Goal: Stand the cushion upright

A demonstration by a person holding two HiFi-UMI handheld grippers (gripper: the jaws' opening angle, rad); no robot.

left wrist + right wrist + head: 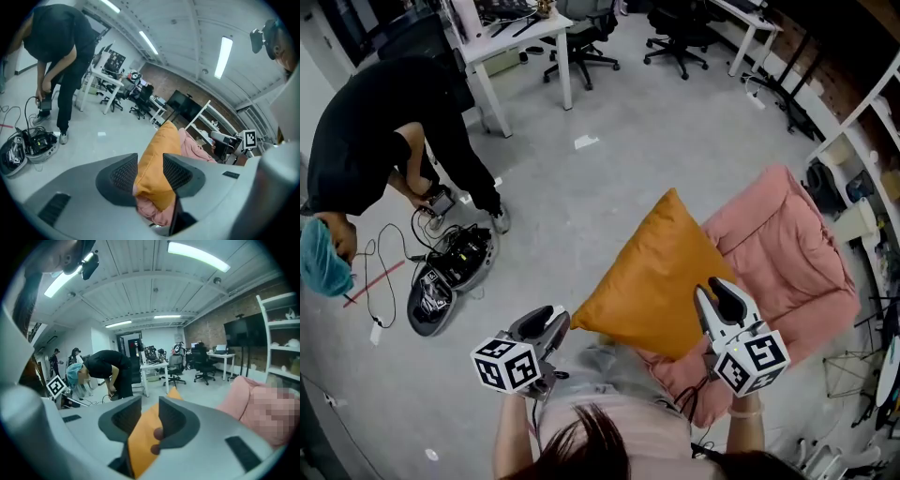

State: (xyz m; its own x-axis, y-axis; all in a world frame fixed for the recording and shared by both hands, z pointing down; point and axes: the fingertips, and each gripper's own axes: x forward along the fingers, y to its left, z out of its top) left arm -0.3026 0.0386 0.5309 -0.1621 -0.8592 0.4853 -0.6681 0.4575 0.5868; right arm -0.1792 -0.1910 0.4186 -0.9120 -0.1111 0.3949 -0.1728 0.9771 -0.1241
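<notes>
The orange cushion (661, 277) stands on one corner, tilted, leaning on a pink padded seat (787, 253). My left gripper (546, 325) is open just off the cushion's lower left corner. In the left gripper view the cushion (157, 161) shows through the gap between the jaws, and the pads do not press on it. My right gripper (719, 298) is open at the cushion's lower right edge. In the right gripper view the orange fabric (143, 434) lies between the parted jaws, loose. The pink seat (243, 397) is to the right.
A person in black (375, 141) bends over a round device with cables (450, 277) on the floor at the left. A white desk (511, 37) and office chairs (675, 33) stand at the back. Shelving (862, 178) lines the right side.
</notes>
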